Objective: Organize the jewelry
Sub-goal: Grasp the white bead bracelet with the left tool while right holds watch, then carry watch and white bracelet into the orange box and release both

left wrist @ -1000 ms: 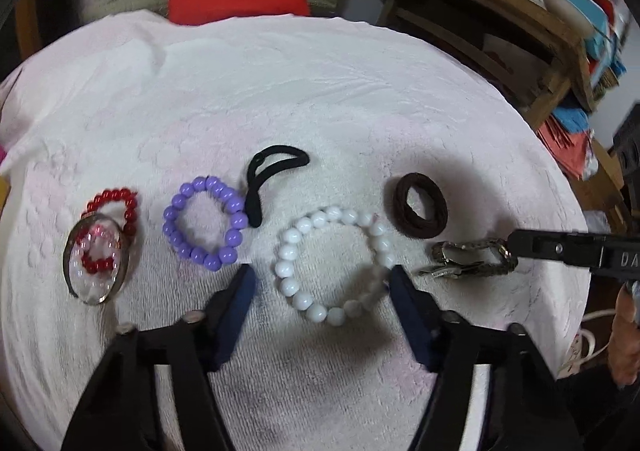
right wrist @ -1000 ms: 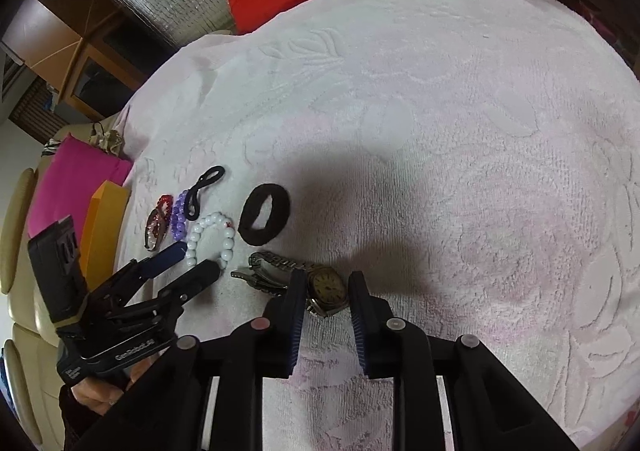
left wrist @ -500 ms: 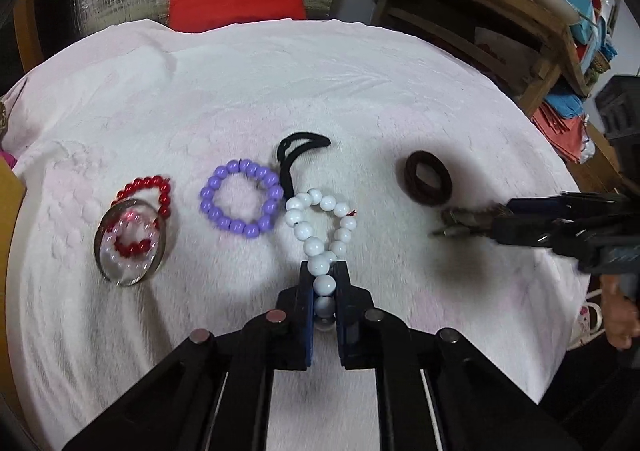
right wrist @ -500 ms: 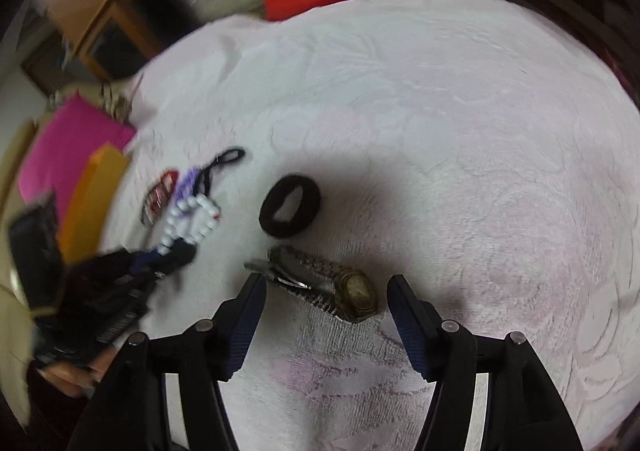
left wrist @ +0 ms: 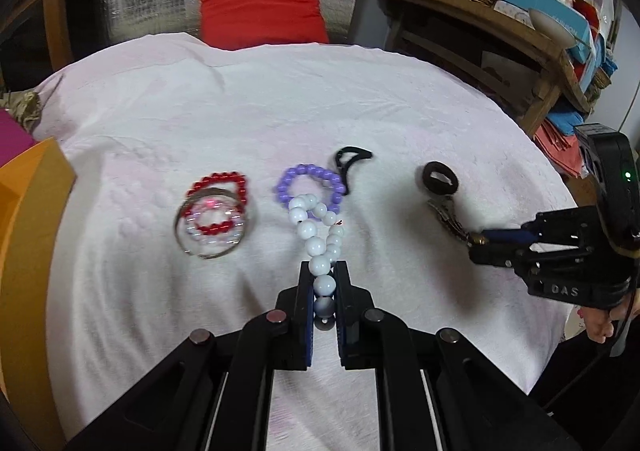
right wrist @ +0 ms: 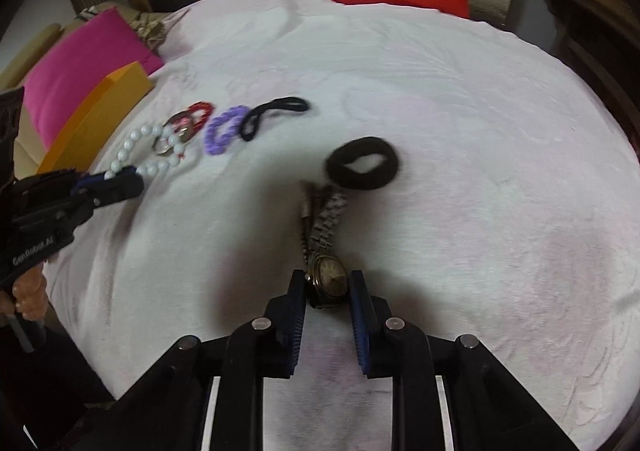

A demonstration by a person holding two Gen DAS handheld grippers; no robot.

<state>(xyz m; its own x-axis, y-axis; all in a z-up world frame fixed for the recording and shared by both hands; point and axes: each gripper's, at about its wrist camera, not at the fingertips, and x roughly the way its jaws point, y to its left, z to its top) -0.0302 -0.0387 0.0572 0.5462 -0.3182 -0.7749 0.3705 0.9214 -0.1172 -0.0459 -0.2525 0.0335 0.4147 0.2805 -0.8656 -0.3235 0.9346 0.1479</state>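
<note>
My left gripper (left wrist: 323,271) is shut on the white bead bracelet (left wrist: 316,235), which stretches forward over the purple bead bracelet (left wrist: 308,179). A red bead bracelet (left wrist: 218,187) lies under a metal bangle (left wrist: 212,227) at the left. My right gripper (right wrist: 326,283) is shut on the face of a gold metal watch (right wrist: 326,275); its band (right wrist: 324,219) trails toward the brown hair tie (right wrist: 362,163). The right gripper also shows in the left wrist view (left wrist: 486,241), and the left gripper in the right wrist view (right wrist: 120,179).
A thin black hair tie (left wrist: 350,163) lies behind the purple bracelet. Everything rests on a white towel-covered round table (left wrist: 280,99). An orange box (left wrist: 28,251) and pink cushion (right wrist: 80,67) sit at the left edge. A red cushion (left wrist: 260,7) and wooden shelves (left wrist: 500,31) stand behind.
My left gripper closed on the white bracelet and pulled it back, lifting it. My right gripper opened half a second ago, then closed again on the watch face.
</note>
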